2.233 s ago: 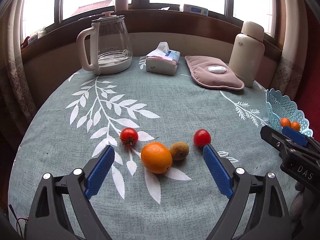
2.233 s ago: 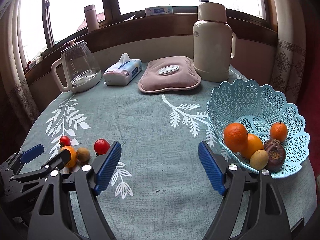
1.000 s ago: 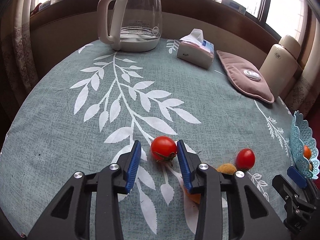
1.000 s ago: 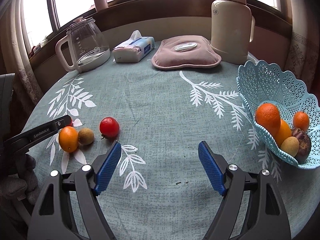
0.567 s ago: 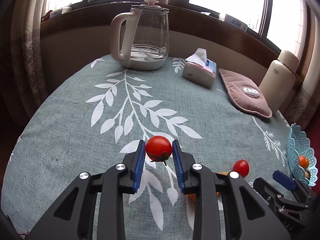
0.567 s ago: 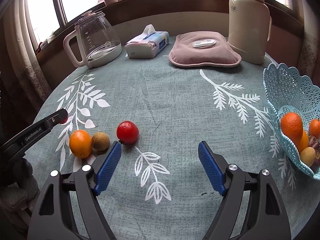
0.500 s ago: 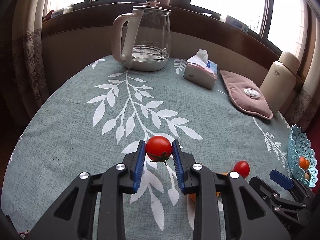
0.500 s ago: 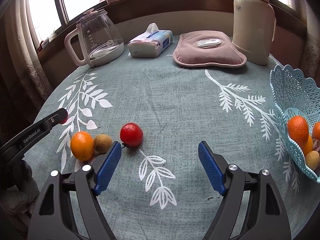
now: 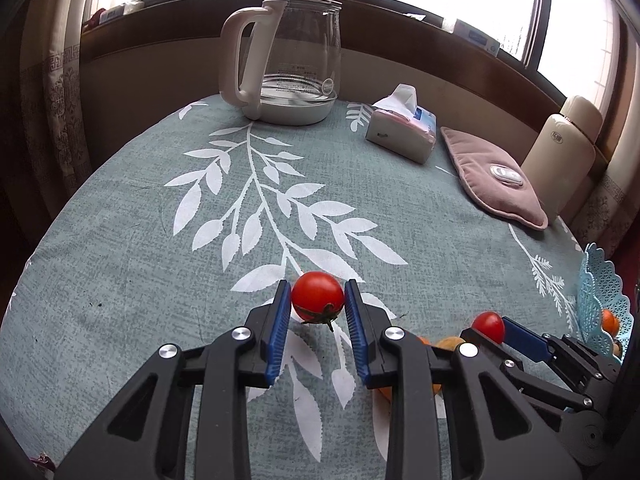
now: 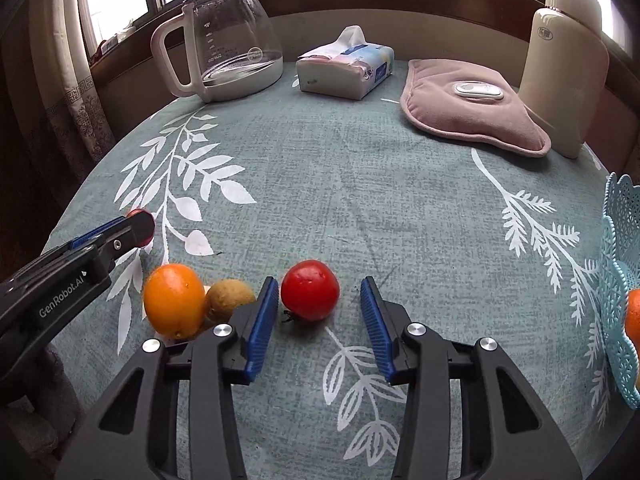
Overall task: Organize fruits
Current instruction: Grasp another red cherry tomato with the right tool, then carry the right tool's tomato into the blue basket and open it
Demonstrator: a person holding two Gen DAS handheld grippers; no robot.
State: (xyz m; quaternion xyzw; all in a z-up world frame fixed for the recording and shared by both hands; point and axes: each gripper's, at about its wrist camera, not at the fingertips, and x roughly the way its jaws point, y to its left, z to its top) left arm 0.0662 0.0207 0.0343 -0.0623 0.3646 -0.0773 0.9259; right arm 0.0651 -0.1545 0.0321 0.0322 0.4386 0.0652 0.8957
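Smooth round tomato [image 9: 318, 297] between ribbed gripper pads [image 9: 280, 322]

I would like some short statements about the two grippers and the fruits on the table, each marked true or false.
1. The left gripper is shut on a tomato. True.
2. The right gripper is shut on the second tomato. False: its jaws stand open around it, with a gap on the right side.
3. The kiwi lies between the orange and the second tomato. True.
4. The blue basket is empty. False: orange fruit shows inside.
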